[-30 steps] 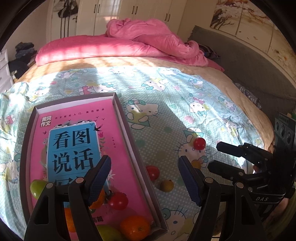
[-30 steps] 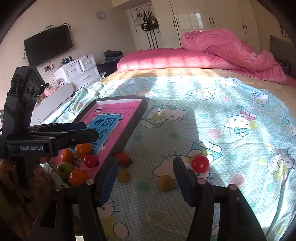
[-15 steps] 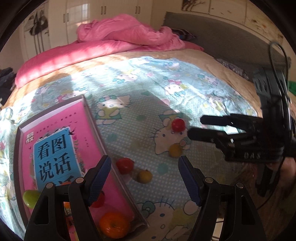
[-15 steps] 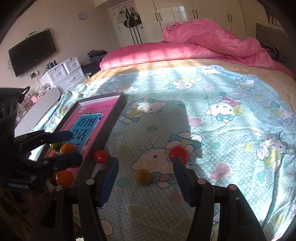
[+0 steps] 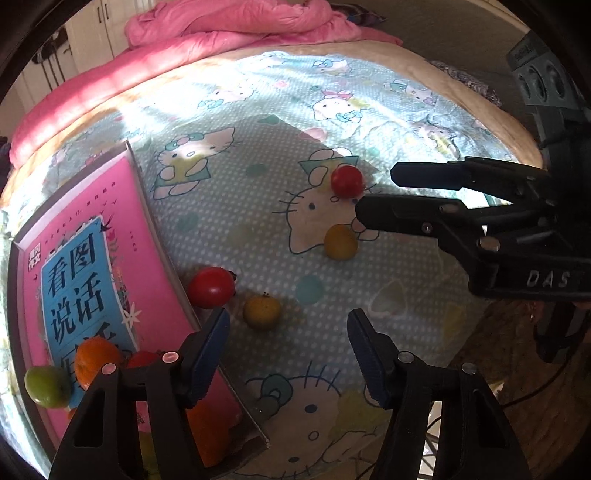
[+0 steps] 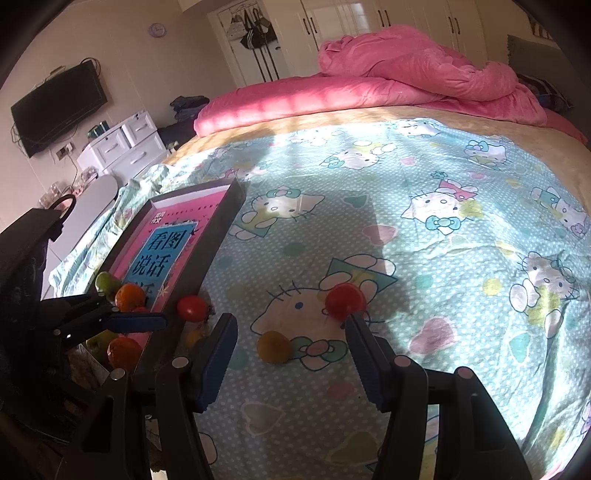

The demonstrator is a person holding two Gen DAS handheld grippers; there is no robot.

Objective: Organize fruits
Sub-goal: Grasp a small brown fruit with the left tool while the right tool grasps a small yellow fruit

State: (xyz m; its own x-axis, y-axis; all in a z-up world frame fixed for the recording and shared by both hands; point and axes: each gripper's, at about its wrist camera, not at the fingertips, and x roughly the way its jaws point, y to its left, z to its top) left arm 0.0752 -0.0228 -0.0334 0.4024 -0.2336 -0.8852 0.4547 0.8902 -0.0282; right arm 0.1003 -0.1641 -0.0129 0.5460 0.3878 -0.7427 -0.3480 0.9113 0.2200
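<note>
Both tools gape wide, empty: left tool [image 5: 288, 347], right tool [image 6: 290, 345]

Open right claw [image 6: 290, 345] above yellow fruit [image 6: 274, 347]

Home bedroom: bed [image 6: 461, 229], wardrobe [image 6: 369, 29]

orange [image 5: 208, 437] (tray's nearest) behind left tool [image 5: 288, 354]
</note>
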